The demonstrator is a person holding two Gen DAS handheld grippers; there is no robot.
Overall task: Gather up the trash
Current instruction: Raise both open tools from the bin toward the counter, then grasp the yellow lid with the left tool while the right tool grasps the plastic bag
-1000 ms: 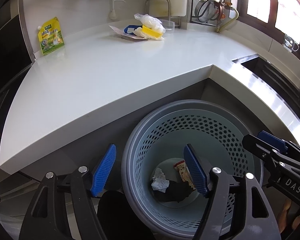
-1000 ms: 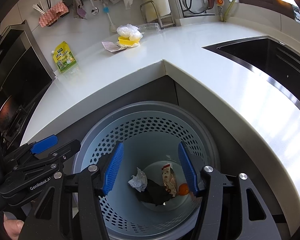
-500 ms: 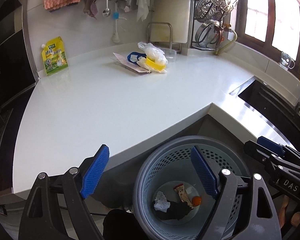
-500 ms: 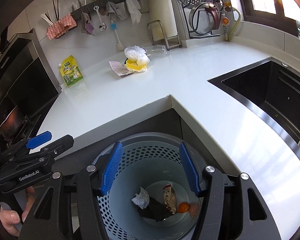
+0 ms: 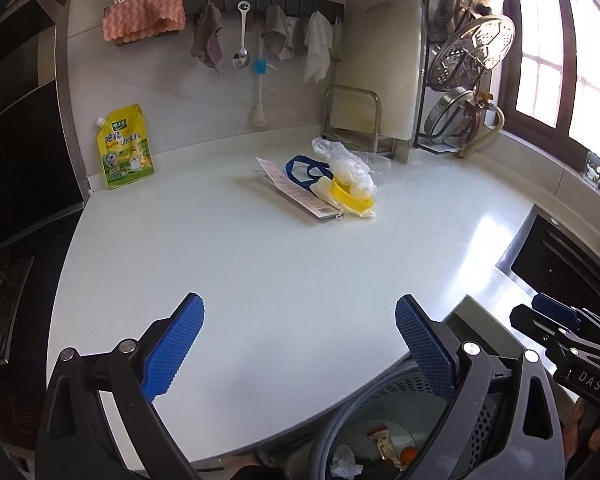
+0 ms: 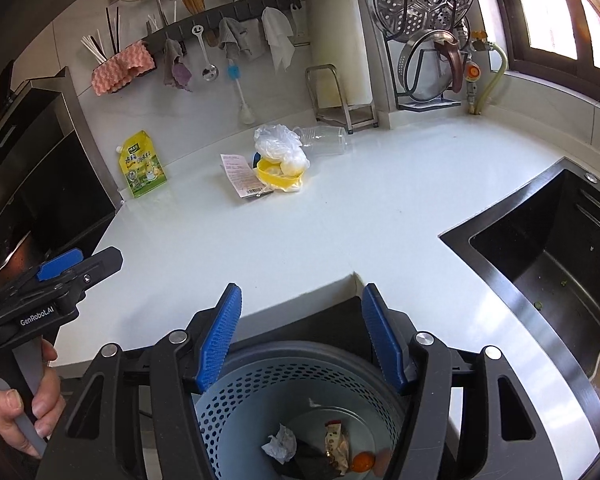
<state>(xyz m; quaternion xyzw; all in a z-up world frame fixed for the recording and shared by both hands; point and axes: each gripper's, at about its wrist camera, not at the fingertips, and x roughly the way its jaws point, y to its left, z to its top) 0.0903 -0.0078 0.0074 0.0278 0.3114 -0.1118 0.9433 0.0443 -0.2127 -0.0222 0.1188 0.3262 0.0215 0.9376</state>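
Both claws are spread and carry nothing: the left claw (image 5: 298, 340) hangs over the near part of the counter (image 5: 260, 272), the right claw (image 6: 300, 332) over the counter's inner corner, just above the bin (image 6: 300, 384). The bin stands on the floor against that corner and already holds a crumpled tissue (image 6: 280, 444), a wrapper (image 6: 336, 440) and something small and orange (image 6: 360, 462) (a fruit or a cap; the view is too poor to say).

The trash not yet collected lies in one pile well back on the counter, near the wall: a plastic bag (image 6: 278, 144) on a yellow lid (image 6: 276, 174), a paper slip (image 6: 240, 174) partly under them, a blue loop (image 5: 304, 170) behind, and a clear cup (image 6: 324, 140) on its side just beside the bag.

The pile is the risk. The pieces overlap, so a claw closing on the bag may drag the lid or slip along and drop them short of the bin, or knock the cup, which would likely roll. The slip lies flat, and the pads may slide over it without catching an edge. The bag is limp and could slip out on the way across. The yellow pouch (image 6: 142, 164) leaning at the wall looks like a product in use, and taking it as trash would be a mistake. The two claws sit near each other at the bin, so reaching together could make them collide.
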